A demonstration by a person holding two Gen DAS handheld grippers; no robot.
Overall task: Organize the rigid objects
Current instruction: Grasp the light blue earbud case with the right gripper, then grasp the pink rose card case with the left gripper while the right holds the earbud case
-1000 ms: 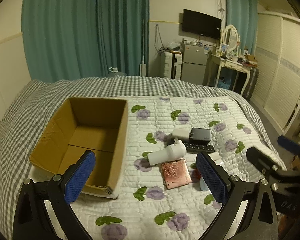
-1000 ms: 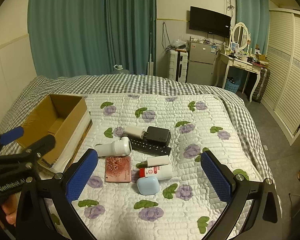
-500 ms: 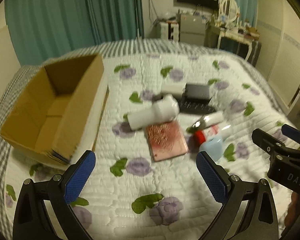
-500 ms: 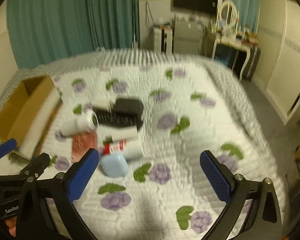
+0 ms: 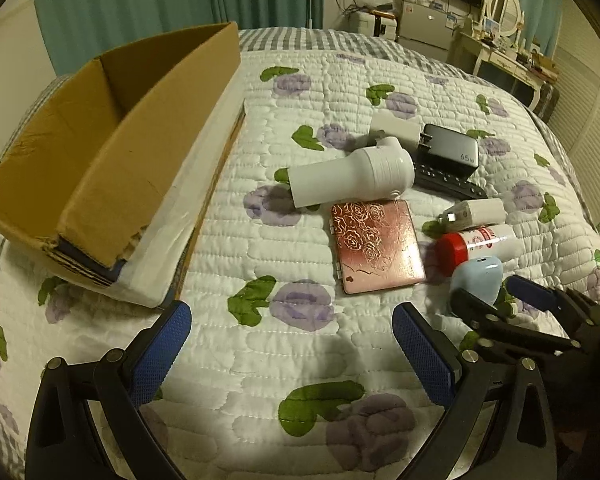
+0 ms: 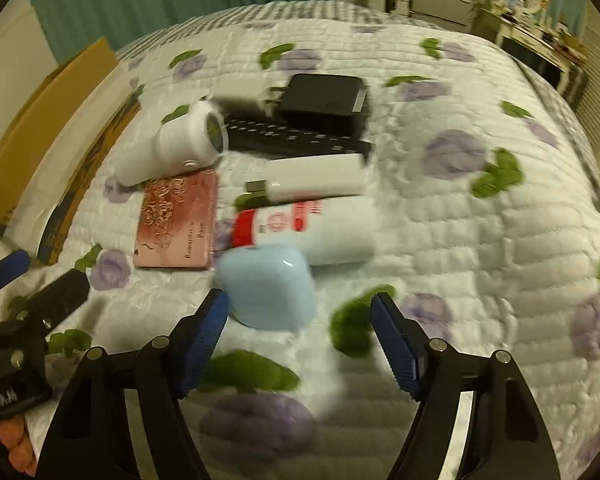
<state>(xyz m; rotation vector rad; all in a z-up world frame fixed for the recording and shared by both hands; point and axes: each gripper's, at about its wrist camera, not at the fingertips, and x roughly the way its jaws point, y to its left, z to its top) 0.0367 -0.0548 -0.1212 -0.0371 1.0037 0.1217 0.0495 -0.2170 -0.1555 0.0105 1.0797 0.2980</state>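
Rigid objects lie in a cluster on the quilted bed: a white handheld device [image 5: 350, 176], a pink rose-patterned case [image 5: 374, 246], a red-capped white bottle [image 5: 474, 246], a white USB stick [image 5: 474, 213], a black charger [image 5: 450, 148], a black remote [image 5: 446, 184] and a light blue case [image 6: 268, 286]. My left gripper [image 5: 290, 354] is open above bare quilt, just short of the pink case. My right gripper [image 6: 300, 330] is open, its fingers on either side of the near end of the light blue case; it also shows in the left wrist view [image 5: 496, 300].
An open cardboard box [image 5: 112, 152] lies on the left of the bed, its near corner close to my left gripper. A white charger [image 5: 392, 128] sits behind the handheld device. Curtains, a dresser and a fridge stand beyond the bed.
Both grippers have come down and forward toward the cluster. The right one has narrowed and now frames the light blue case. The left one has neared the pink case.
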